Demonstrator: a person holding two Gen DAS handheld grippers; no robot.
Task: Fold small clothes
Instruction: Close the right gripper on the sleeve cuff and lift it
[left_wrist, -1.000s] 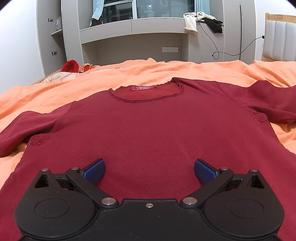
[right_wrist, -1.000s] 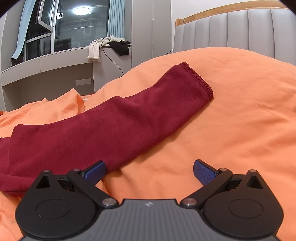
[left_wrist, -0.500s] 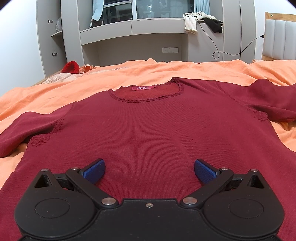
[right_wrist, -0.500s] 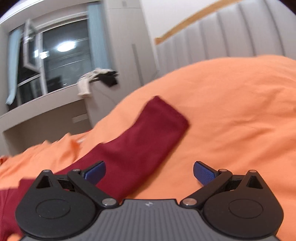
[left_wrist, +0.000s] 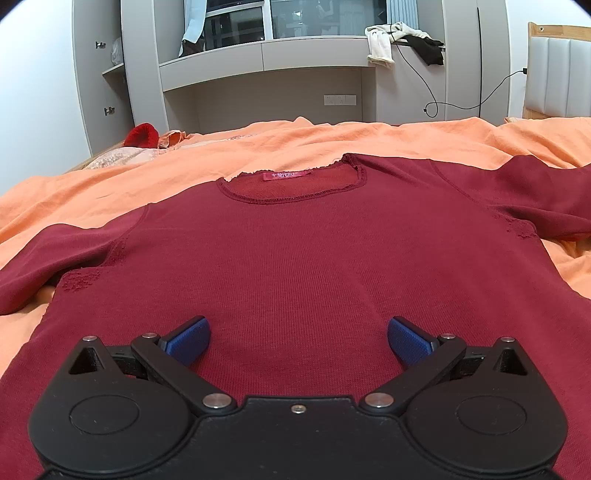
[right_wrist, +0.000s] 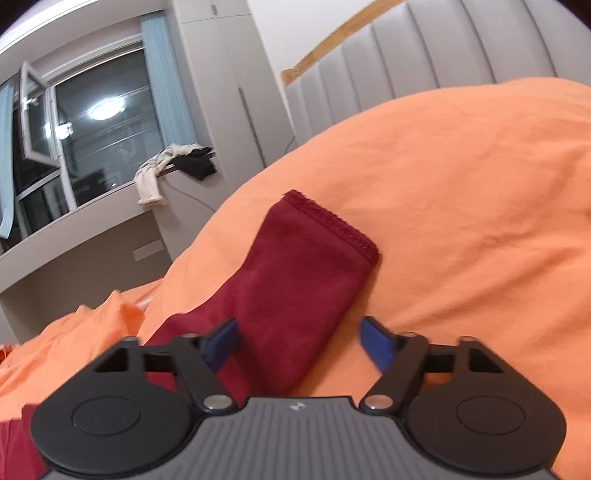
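Note:
A dark red long-sleeved shirt (left_wrist: 295, 258) lies flat, front up, on the orange bed cover (left_wrist: 110, 184), its neck label (left_wrist: 287, 175) at the far end. My left gripper (left_wrist: 297, 341) hovers open over the shirt's lower body, with nothing pinched between its blue pads. In the right wrist view the shirt's right sleeve (right_wrist: 306, 266) runs away from me, and its cuff (right_wrist: 332, 221) rests on a hump of the cover (right_wrist: 461, 203). My right gripper (right_wrist: 299, 345) straddles this sleeve. Its jaws are closing, and the right pad still stands clear of the cloth.
A grey padded headboard (right_wrist: 424, 48) rises behind the hump. Beyond the bed's far side stands a grey shelf unit (left_wrist: 258, 55) with clothes (left_wrist: 384, 40) draped on its ledge and a cable (left_wrist: 443, 103) hanging down. A red item (left_wrist: 142, 134) lies at the far left.
The right gripper has rolled and moved along the sleeve, which now lies between its jaws, and the jaws stand narrower. The left gripper and the shirt's body have not moved.

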